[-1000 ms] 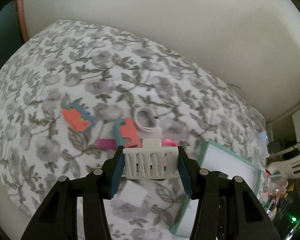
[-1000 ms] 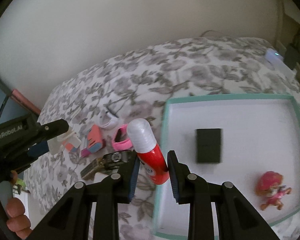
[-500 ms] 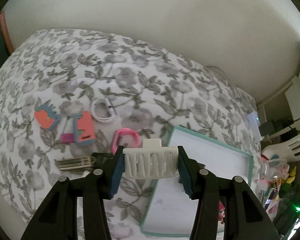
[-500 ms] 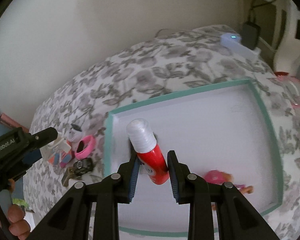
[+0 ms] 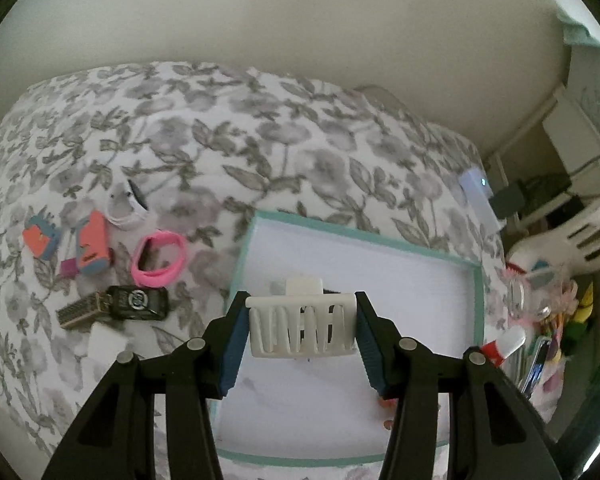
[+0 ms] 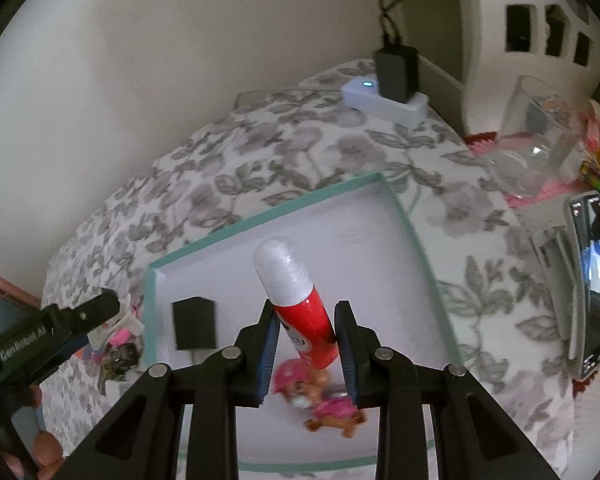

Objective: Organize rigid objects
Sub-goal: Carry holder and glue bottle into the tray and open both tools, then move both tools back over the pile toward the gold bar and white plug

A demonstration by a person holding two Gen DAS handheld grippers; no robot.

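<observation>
- Carrying two pieces at once, you are at the delivery step: both claws hang over the teal-rimmed tray (image 5: 477,312) on the floral-covered table (image 5: 260,140), and neither piece is set down yet.
- Your left claw (image 5: 302,330) is partly closed, its pads pressing the two ends of a white hair clip (image 5: 302,330); the clip sits level between them, its teeth pointing toward you, over the near-left part of the tray.
- Your right claw (image 6: 305,334) is closed about as tight as it goes on the red body of a glue stick (image 6: 300,308), whose white cap tilts up and away from you.
- Next, I judge, you lower each piece to a bare white patch and release; the stick looks likely to roll once it is free, so lay it flat.
- Under the right claw the tray already holds a black block (image 6: 193,328) at the left and a pink toy figure (image 6: 320,400) at the near side; keep clear of both.
- Left of the tray more things wait: a pink band (image 5: 160,258), a key fob with keys (image 5: 136,302) and coral-and-blue pieces (image 5: 92,240).
</observation>
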